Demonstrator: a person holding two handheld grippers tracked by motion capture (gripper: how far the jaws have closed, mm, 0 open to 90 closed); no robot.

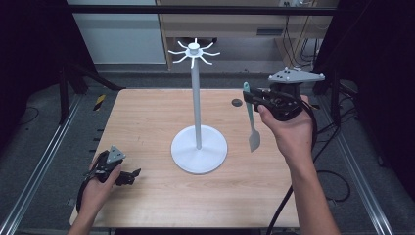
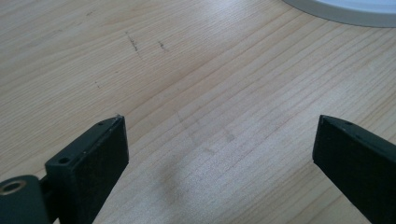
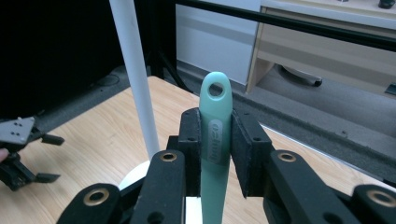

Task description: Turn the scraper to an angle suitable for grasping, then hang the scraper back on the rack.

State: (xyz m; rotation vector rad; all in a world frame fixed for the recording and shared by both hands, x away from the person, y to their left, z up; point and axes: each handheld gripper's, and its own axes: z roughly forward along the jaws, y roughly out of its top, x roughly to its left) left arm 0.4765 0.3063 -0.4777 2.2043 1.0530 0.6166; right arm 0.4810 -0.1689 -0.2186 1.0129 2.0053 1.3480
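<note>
Nearest the person, the left gripper (image 1: 128,177) rests low over the front left part of the wooden table (image 1: 147,122), close to the front left edge, its black jaws spread wide with nothing but bare wood grain between them in the left gripper view. The tabletop there is pale, straight-grained wood with a few faint dark scuffs, and a broad stretch of open board runs from this gripper toward the middle. Just beyond it, the round white base (image 1: 199,149) of a stand sits flat near the table's centre, smooth and matte; its rim (image 2: 345,11) curves in at the top of the left gripper view. A slim white pole (image 1: 196,98) rises upright from the base to a crown of short curved hooks (image 1: 194,52). To the right of the pole, held up off the table, the right gripper (image 1: 248,99) has its jaws closed on the handle of a mint-green spatula (image 1: 251,122). The spatula hangs nearly upright, its flat grey blade (image 1: 254,141) pointing down above open board, apart from the base. In the right gripper view the handle's rounded end with its hanging hole (image 3: 216,89) stands above the black pads, the pole (image 3: 135,70) just left of it. A small dark disc (image 1: 237,102) lies on the far part of the table.
</note>
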